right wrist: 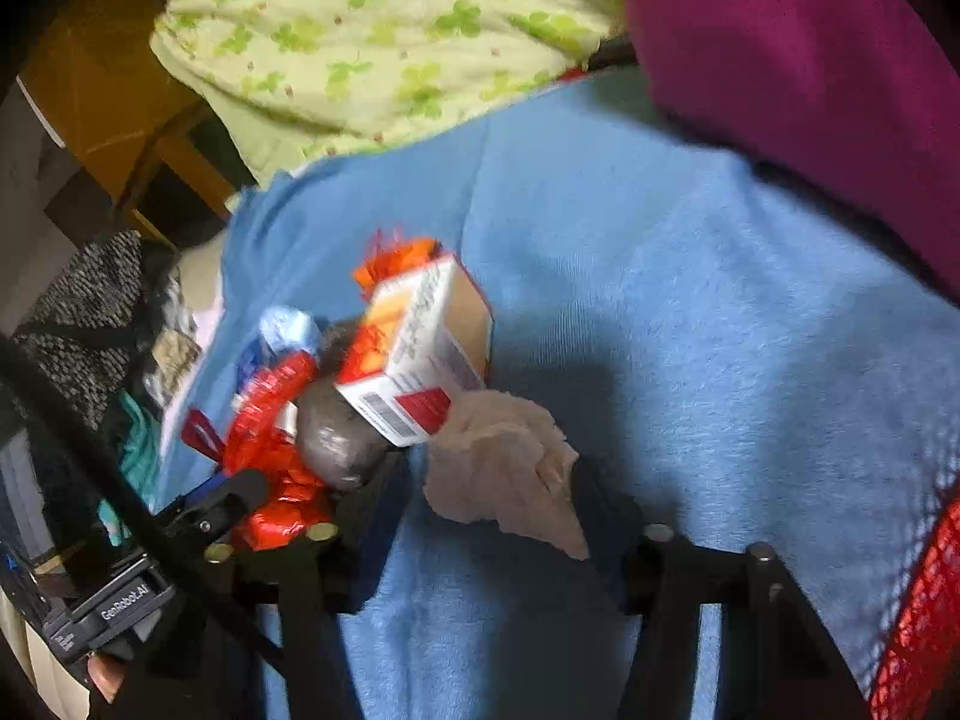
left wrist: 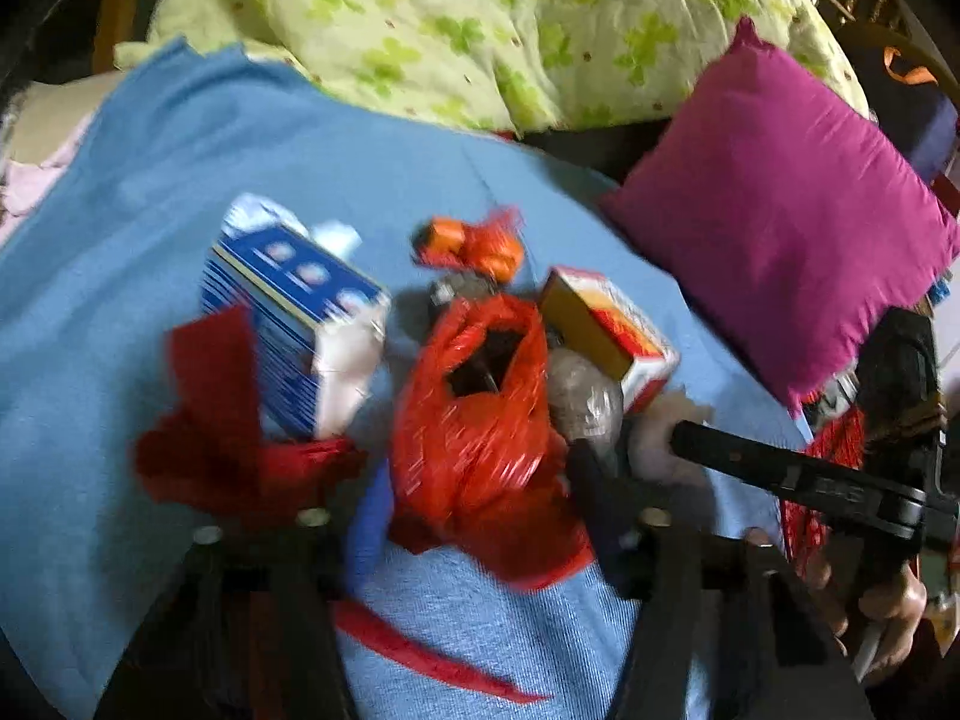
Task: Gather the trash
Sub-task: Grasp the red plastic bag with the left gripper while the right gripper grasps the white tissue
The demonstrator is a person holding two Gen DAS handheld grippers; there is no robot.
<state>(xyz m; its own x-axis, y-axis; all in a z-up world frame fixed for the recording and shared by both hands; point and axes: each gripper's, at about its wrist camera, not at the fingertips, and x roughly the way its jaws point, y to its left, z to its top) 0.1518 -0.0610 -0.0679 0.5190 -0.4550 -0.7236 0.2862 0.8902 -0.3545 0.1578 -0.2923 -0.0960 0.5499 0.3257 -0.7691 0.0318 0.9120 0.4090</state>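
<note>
left wrist view: a pile of trash sits on a blue cloth [left wrist: 180,192]. there is a blue box [left wrist: 288,312], a red bag [left wrist: 474,420], an orange wrapper [left wrist: 474,246], a grey lump [left wrist: 582,402] and a yellow box [left wrist: 606,330]. the left gripper [left wrist: 474,480] has its jaws around the red bag, but it is too blurry to tell if they squeeze it. a purple pillow [left wrist: 780,228] lies to the right, a green quilt [left wrist: 480,18] behind.

right wrist view: the right gripper [right wrist: 480,492] has a crumpled tissue [right wrist: 504,468] between its jaws, against the right one. i cannot tell if it is pinched. the yellow box [right wrist: 420,348] touches the tissue's far side.
</note>
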